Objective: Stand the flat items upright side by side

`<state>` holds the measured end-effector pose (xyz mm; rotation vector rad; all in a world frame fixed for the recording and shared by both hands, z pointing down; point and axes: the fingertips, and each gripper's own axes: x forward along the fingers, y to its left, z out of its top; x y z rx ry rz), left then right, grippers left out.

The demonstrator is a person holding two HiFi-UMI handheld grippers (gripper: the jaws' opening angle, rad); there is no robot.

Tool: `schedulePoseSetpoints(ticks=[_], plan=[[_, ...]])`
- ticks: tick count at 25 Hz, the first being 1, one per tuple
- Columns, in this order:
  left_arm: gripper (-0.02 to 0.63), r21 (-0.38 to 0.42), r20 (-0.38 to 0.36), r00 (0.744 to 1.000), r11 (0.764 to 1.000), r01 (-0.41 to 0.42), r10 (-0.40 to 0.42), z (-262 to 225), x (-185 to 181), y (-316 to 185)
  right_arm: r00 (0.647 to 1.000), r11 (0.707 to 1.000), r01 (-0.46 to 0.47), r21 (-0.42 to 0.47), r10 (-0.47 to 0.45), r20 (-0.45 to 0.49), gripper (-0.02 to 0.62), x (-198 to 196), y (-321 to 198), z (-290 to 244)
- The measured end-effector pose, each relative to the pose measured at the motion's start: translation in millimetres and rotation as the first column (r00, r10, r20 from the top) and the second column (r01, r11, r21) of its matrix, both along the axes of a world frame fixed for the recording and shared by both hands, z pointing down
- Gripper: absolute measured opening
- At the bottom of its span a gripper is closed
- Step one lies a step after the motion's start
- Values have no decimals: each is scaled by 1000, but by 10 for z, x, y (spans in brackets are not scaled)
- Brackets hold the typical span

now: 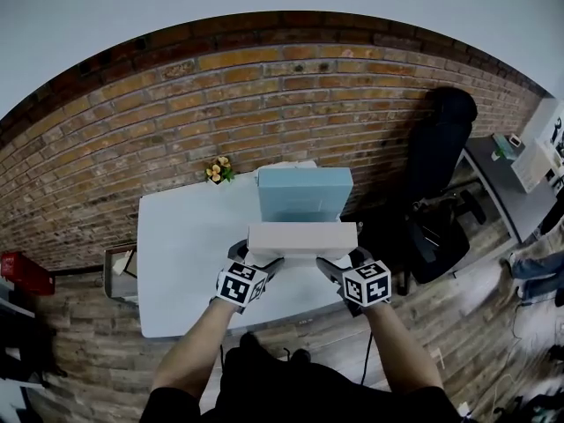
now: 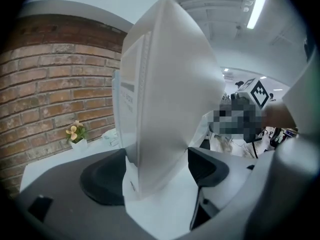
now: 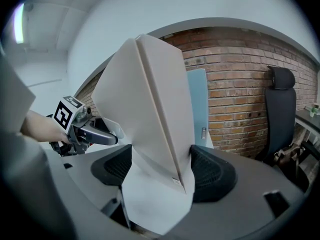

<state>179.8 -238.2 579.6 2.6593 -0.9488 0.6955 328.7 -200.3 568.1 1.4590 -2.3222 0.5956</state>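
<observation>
White box (image 1: 302,239), table (image 1: 185,254) room at left

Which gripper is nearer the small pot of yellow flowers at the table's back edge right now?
Left. The left gripper grips the white flat box at its end toward the yellow flowers; the right gripper grips the far end.

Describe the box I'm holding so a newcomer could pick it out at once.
Start at the white table pushed against the brick wall. Toward its near right side is the off-white box, with the left gripper clamped on one end and the right gripper on the other. The light blue box just behind it stands free, so the one you want is the paler, gripped one.
</observation>
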Motion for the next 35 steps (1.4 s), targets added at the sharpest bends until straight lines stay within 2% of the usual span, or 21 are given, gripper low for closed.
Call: schedulePoseSetpoints(ticks=[7, 16, 25, 35], plan=[[394, -29, -29, 1000, 1000, -2, 2, -9, 73, -217, 999, 999, -48, -18, 48, 18, 368, 71, -213, -27], [394, -22, -78, 997, 1000, -17, 15, -14, 160, -471, 994, 994, -109, -5, 109, 25, 368, 150, -423, -47], [396, -2, -8, 1000, 1000, 11, -11, -2, 158, -557, 999, 999, -54, 0, 54, 8, 367, 174, -571, -67], [396, 3, 51, 998, 999, 43, -43, 52, 125, -579, 998, 999, 44, 9, -45, 45, 350, 242, -628, -62]])
